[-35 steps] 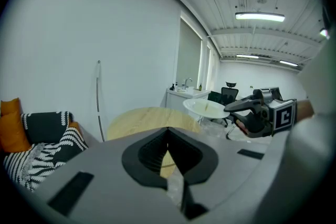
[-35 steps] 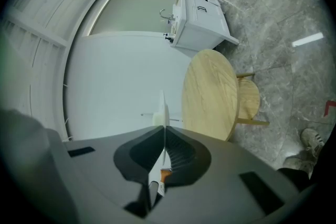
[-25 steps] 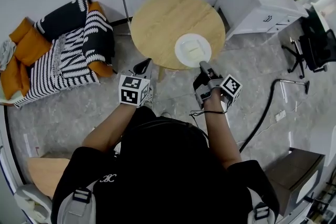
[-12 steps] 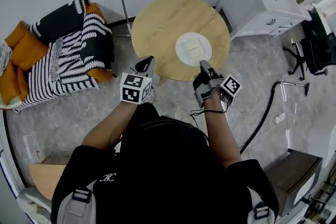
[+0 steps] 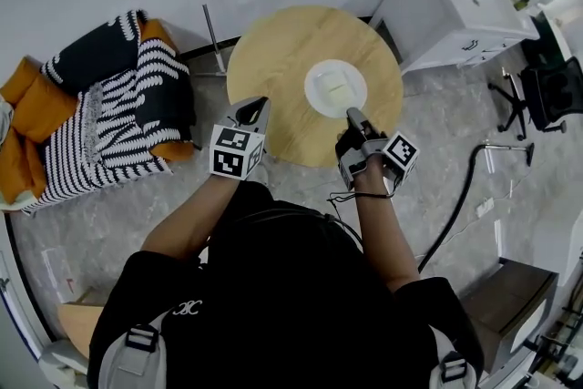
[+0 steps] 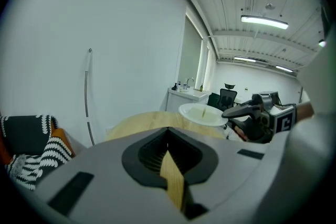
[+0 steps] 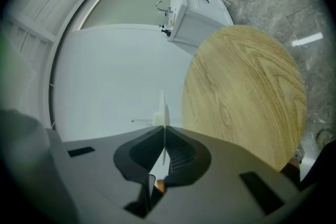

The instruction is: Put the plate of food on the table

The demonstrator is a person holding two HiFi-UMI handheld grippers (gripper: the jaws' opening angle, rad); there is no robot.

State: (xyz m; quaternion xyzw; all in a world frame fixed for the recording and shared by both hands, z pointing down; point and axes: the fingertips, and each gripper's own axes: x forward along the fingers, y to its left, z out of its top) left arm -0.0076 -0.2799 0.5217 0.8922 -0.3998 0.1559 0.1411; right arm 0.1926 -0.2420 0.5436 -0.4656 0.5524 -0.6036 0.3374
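Plate of food (image 5: pixel 335 87), pinched at its near rim by the right gripper (image 5: pixel 352 115) above the round table (image 5: pixel 273 59), left gripper (image 5: pixel 254 108) closed and empty, could tip and spill if that one-edge grip slips.

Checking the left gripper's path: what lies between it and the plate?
Only bare table top separates the left gripper from the plate, seen in the head view.
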